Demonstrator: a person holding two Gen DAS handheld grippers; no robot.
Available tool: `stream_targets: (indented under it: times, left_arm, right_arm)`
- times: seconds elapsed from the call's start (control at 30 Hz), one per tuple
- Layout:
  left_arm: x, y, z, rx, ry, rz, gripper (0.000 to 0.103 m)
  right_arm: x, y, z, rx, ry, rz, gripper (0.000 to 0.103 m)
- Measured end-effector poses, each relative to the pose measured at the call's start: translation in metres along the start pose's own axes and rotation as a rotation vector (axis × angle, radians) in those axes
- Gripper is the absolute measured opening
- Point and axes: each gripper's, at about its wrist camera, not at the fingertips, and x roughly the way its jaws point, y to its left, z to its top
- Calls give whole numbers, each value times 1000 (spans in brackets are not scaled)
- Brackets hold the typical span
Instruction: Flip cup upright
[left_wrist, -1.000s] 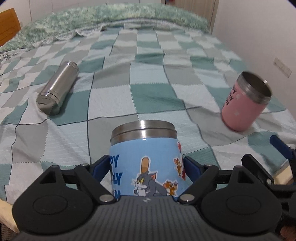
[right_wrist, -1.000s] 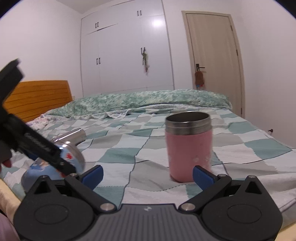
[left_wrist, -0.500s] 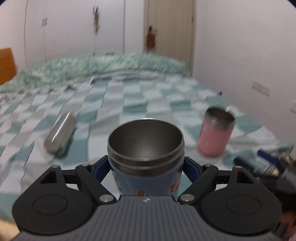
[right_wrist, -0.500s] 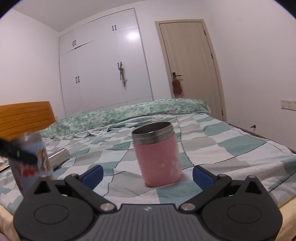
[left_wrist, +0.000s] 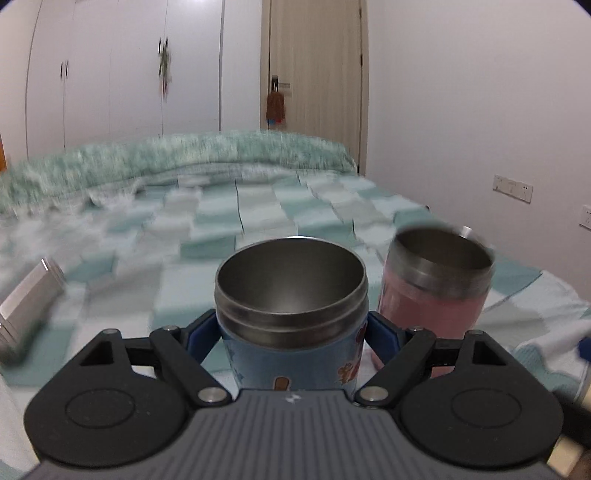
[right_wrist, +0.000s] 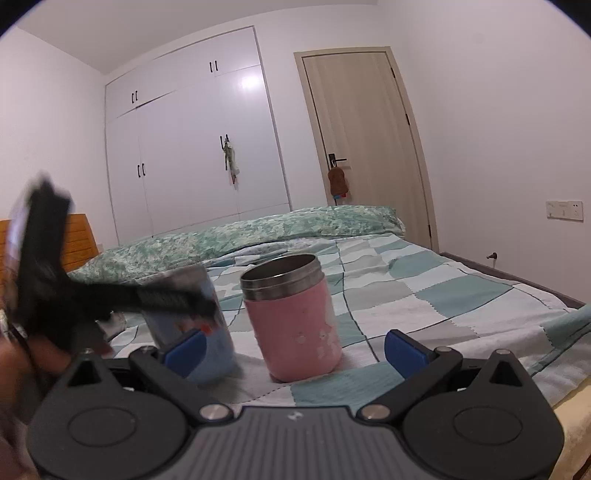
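We see the left gripper (left_wrist: 291, 328) clamped on the blue cup (left_wrist: 291, 314), mouth up, its 2 blue pads pressing the cup's sides. Just beyond and right of it the pink cup (left_wrist: 437, 288) stands upright on the checked blanket (left_wrist: 258, 218). A steel flask (left_wrist: 26, 299) lies far left. Our right gripper (right_wrist: 295, 345) is spread wide and empty, the pink cup (right_wrist: 291, 317) just ahead between its fingers.
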Motion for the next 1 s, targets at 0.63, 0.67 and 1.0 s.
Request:
stream_targets:
  times: [0.63,0.67,1.0]
  left_arm:
    - [-207,58,-4,49,-343,96,103]
    - [-220,68,-12,33,-333,96,103]
    - [-271,129,-95,-111,-222,218,103]
  right_arm:
    - [-23,28,-2,-109,-44,30,103]
    - [-28,32,-4,-127,-42,39,103]
    - [-64,69,-19,-192,-29,66,103]
